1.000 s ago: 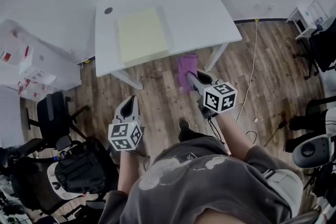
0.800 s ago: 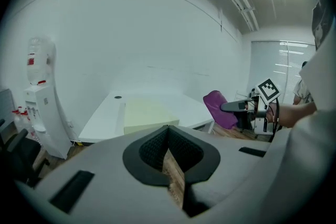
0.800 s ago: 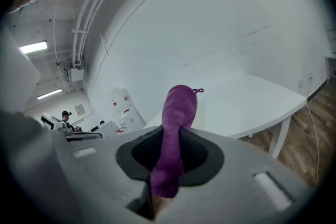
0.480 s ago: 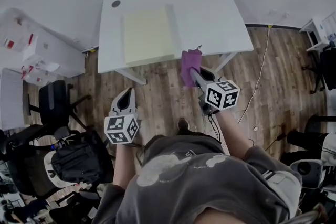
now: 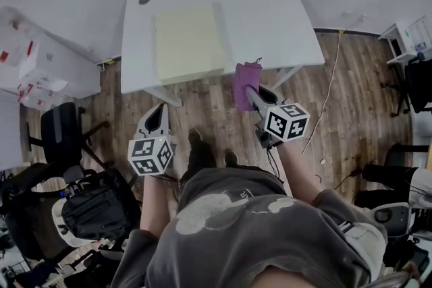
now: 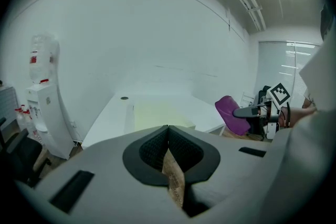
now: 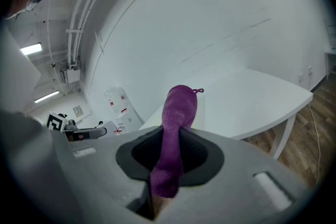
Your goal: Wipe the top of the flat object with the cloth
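A pale yellow flat object point(image 5: 189, 44) lies on the white table point(image 5: 283, 23); it shows beyond the left jaws too point(image 6: 160, 112). My right gripper point(image 5: 251, 92) is shut on a purple cloth point(image 5: 246, 83), which hangs in the air at the table's front edge, right of the flat object. In the right gripper view the cloth point(image 7: 177, 118) stands up between the shut jaws point(image 7: 170, 136). My left gripper point(image 5: 157, 117) is shut and holds nothing, over the wooden floor in front of the table; its jaws point(image 6: 168, 131) point at the table.
A round cable hole point(image 5: 144, 0) sits in the table's far left corner. A white water dispenser point(image 6: 44, 107) stands left of the table. An office chair point(image 5: 61, 138) and a black backpack point(image 5: 94, 206) are at the left. A cable point(image 5: 327, 98) runs over the floor at the right.
Both grippers have come nearer the table. The cloth has risen from over the floor to the table's front edge. The left gripper has drifted a little left.
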Tool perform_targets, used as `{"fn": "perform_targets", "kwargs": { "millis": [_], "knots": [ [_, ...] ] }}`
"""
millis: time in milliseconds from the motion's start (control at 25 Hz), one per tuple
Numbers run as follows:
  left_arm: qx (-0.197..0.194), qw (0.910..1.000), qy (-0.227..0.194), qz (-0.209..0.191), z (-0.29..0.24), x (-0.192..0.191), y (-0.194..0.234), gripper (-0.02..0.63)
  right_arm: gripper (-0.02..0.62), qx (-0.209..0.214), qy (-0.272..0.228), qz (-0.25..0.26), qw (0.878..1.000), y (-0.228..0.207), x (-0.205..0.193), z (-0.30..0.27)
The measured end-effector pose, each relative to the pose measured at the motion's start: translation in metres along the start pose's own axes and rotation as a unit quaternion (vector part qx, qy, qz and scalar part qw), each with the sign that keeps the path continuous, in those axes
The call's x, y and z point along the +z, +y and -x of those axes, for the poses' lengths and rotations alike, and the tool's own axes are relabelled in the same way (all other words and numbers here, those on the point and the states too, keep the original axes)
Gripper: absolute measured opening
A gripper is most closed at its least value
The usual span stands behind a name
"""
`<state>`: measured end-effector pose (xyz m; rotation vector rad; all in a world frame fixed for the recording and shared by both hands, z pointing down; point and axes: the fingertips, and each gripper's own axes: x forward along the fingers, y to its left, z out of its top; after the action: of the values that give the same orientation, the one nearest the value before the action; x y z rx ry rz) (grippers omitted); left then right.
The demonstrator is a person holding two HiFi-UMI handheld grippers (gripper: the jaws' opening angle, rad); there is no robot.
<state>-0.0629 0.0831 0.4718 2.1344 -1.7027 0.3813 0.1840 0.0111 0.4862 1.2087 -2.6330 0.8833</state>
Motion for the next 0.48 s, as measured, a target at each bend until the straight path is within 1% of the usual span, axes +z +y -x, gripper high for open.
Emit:
{"fn": "perform_targets", "kwargs": {
  "millis": [120,240,480],
  "knots": [
    [-0.008,0.9999,0.003,-0.005,-0.013,0.004,0.012,-0.003,0.072,-0.009,-0.002,0.004,1.0,0.002,0.007,-0.01],
    [-0.021,0.9998,0.007,0.002,-0.025,0.009,0.028,-0.003,0.072,-0.018,-0.012,0.009,1.0,0.01,0.019,-0.026],
    [-0.048,0.998,0.041,-0.003,-0.062,0.007,0.062,-0.003,0.072,-0.036,-0.017,0.006,0.999,0.019,0.032,-0.073]
  ]
}}
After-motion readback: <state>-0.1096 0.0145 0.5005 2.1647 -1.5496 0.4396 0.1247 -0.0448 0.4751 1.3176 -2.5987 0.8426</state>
